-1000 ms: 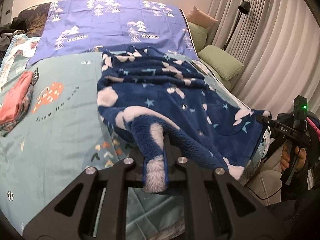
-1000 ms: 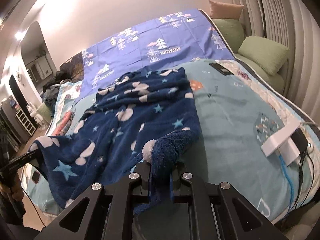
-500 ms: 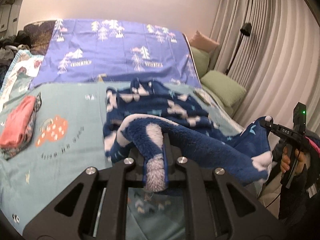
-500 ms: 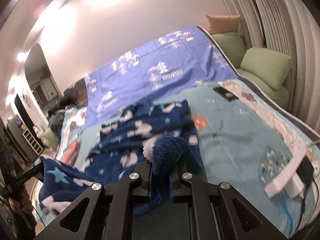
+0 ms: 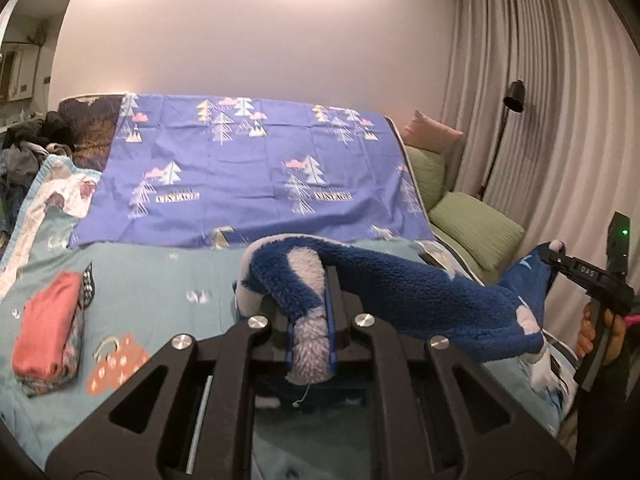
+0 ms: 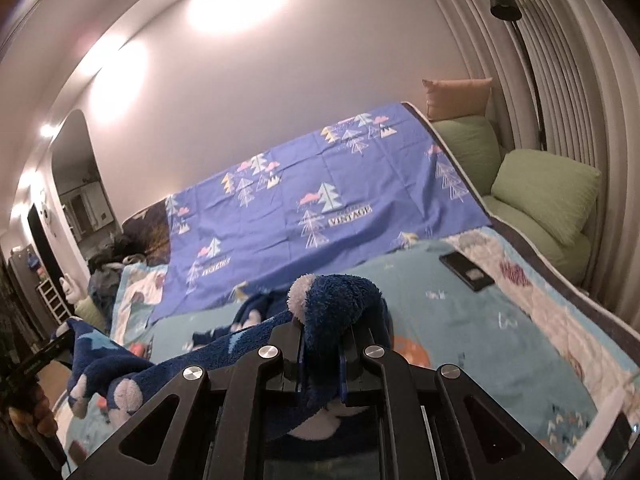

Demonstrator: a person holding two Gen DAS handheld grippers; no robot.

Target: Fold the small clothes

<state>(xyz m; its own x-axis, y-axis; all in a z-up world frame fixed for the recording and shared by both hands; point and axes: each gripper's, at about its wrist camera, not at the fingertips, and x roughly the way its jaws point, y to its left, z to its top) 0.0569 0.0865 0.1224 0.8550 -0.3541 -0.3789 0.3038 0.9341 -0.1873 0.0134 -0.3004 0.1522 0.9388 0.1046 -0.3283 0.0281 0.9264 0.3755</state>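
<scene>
A fluffy dark blue garment (image 5: 404, 292) with white patches and stars is lifted above the bed, stretched between both grippers. My left gripper (image 5: 310, 320) is shut on one corner of it. My right gripper (image 6: 322, 344) is shut on another corner, and the garment (image 6: 340, 304) bunches over its fingers. The right gripper also shows in the left wrist view (image 5: 560, 260), at the far right, holding the cloth's edge. The lower part of the garment hangs out of sight below the grippers.
The bed has a teal patterned sheet (image 5: 160, 280) and a purple tree-print cover (image 5: 248, 176) at the back. A folded pink garment (image 5: 48, 336) lies on the left. A black phone (image 6: 466, 272) lies on the bed. Green cushions (image 6: 544, 196) and curtains stand on the right.
Both grippers have risen, lifting the blue garment off the bed. It lay spread on the sheet before and now hangs stretched between them.
</scene>
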